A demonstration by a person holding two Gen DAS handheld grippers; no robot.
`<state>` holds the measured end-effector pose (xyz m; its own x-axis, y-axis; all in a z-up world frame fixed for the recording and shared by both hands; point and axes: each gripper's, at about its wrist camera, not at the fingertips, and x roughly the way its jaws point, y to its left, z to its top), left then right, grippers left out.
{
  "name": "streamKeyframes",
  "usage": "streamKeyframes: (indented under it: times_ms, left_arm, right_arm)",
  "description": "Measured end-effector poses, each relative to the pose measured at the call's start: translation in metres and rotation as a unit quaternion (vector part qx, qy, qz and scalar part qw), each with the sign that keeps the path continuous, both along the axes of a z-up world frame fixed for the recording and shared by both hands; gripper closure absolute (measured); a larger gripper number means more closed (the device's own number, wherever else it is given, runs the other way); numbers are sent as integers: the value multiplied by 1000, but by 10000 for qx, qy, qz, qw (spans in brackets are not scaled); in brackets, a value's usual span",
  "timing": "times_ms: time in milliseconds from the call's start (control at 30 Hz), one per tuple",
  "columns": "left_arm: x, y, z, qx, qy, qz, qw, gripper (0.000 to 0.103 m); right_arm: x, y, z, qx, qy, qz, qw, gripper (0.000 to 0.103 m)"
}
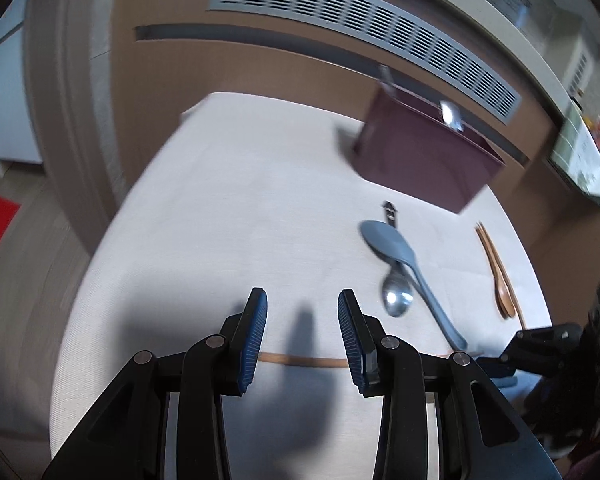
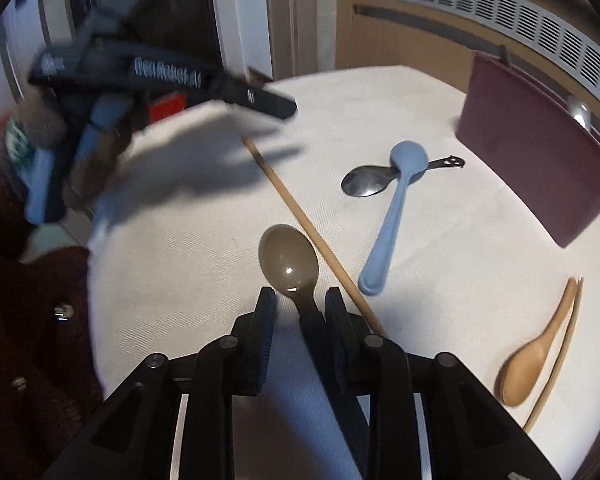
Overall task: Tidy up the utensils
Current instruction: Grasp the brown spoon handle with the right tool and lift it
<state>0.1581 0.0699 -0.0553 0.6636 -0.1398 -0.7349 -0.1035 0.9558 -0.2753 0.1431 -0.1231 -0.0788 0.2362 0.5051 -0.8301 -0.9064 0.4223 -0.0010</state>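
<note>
My right gripper (image 2: 300,300) is open around the handle of a dark translucent spoon (image 2: 289,258) lying on the white tablecloth; the handle rests against the right finger. My left gripper (image 1: 302,304) is open and empty above the cloth; it also shows in the right wrist view (image 2: 256,100). A blue spoon (image 2: 396,204) lies over a metal spoon (image 2: 366,180); both show in the left wrist view, blue (image 1: 404,264) over metal (image 1: 397,298). A maroon utensil holder (image 2: 536,152) stands at the back right with utensils in it, also seen in the left wrist view (image 1: 424,156).
A single wooden chopstick (image 2: 300,220) lies diagonally beside the dark spoon. A wooden spoon (image 2: 532,356) and another chopstick (image 2: 556,364) lie at the right edge. The round table (image 1: 220,200) stands by a brown wall with a vent grille (image 1: 360,28).
</note>
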Motion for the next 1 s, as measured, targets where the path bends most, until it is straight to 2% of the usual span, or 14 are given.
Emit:
streamKeyframes:
  times_ms: [167,433,633,733,833,1000]
  left_arm:
    - [-5,4,1,18,-44,-22,10000,65]
    - [-1,-6,3,82,-85,-206,9997,65]
    - [1,-9,9,163,-123,-230,9995,65]
    - [4,-12,12,184,-140,-295,9993,65]
    - [8,-18,11,236,-110,-391,9989,65]
    - [17,-33,8,209,-28,-603,9980,65]
  right_arm:
    - [-5,22,-2,-66,-462,268,9986,76]
    - [18,33,-7,-117,115,-59,9998,73]
    - [27,44,-10,198,82,-452,9987,76]
    - [37,35,-4,360,97,-814,9960,76]
    - [54,7,8,682,144,-1449,9870,76]
    - [76,-63,23,1095,206,-2597,9592,76]
